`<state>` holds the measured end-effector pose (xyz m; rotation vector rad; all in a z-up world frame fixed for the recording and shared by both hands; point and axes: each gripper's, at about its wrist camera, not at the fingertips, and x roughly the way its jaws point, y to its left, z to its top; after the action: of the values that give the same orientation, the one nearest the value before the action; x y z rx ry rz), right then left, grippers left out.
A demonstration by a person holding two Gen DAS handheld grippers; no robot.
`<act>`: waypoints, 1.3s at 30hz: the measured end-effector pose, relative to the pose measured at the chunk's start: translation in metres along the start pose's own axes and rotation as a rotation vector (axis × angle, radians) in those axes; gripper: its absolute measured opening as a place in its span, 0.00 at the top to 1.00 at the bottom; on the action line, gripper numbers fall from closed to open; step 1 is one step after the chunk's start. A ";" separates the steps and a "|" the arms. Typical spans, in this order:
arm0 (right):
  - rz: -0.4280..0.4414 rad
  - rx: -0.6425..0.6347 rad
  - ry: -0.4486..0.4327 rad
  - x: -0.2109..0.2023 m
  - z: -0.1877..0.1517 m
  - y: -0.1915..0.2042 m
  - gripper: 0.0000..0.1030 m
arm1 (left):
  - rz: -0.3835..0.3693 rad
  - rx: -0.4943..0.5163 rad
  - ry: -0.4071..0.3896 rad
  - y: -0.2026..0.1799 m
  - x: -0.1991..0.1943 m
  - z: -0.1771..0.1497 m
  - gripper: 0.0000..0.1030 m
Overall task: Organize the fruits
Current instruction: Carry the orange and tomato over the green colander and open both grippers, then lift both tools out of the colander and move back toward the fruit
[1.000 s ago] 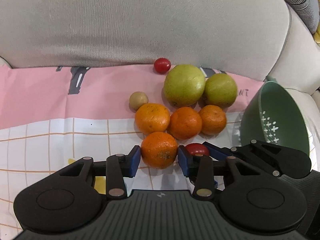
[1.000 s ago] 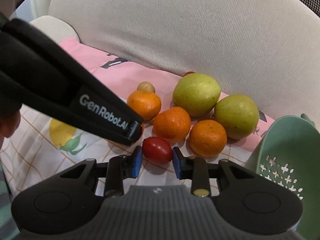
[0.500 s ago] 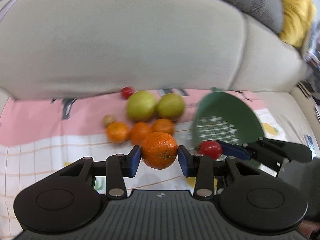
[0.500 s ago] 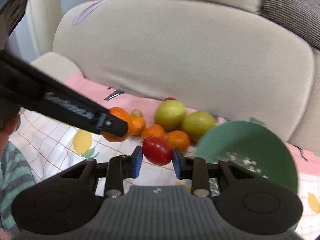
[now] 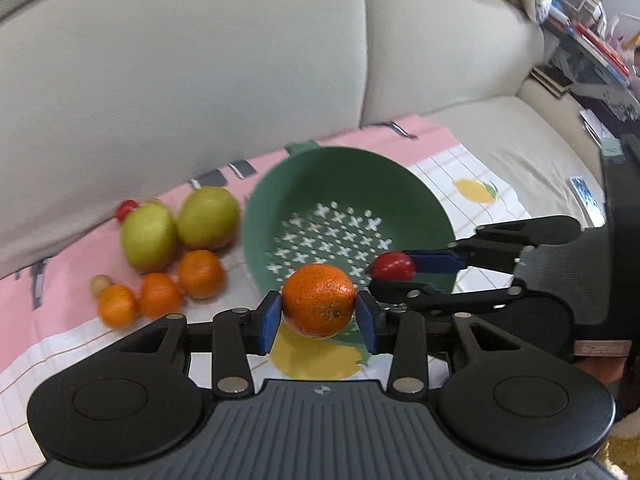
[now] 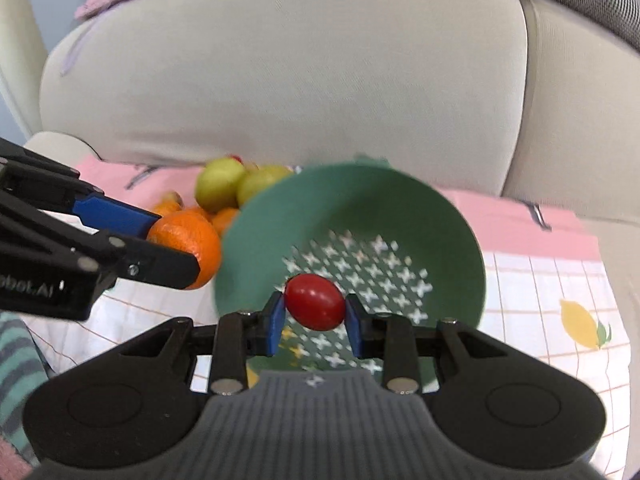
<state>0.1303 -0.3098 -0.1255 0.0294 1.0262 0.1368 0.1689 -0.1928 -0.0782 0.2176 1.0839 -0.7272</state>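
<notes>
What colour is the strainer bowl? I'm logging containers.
Green, with white cross-shaped holes in its bottom; the strainer bowl shows best in the left wrist view.

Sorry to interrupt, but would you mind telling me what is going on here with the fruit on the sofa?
A person is sorting fruit with two tools. The left hand-held gripper is shut on a mandarin orange, and the right hand-held gripper is shut on a cherry tomato. Both are held at the green colander, which has nothing in it yet. Two green fruits, three more mandarins and another small tomato lie on the patterned cloth.

Colander (image 6: 460,232) mouth open; fruit pile (image 5: 168,264) crowds left.
</notes>
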 end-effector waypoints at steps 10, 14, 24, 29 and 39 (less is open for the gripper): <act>0.040 0.003 0.166 0.051 0.009 -0.017 0.72 | 0.003 0.040 0.191 0.001 0.057 0.027 0.56; 0.047 -0.019 0.212 0.063 0.010 -0.017 0.72 | -0.005 0.042 0.256 0.004 0.075 0.033 0.56; 0.033 -0.076 0.282 0.082 0.006 -0.014 0.71 | 0.014 0.043 0.367 0.001 0.105 0.036 0.56; 0.030 -0.080 0.302 0.090 0.002 -0.015 0.71 | 0.025 0.044 0.380 0.001 0.110 0.038 0.56; 0.011 -0.096 0.299 0.089 0.001 -0.014 0.59 | 0.036 0.051 0.370 -0.002 0.104 0.041 0.57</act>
<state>0.1775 -0.3124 -0.2019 -0.0744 1.3166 0.2048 0.2244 -0.2599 -0.1485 0.4265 1.4093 -0.6987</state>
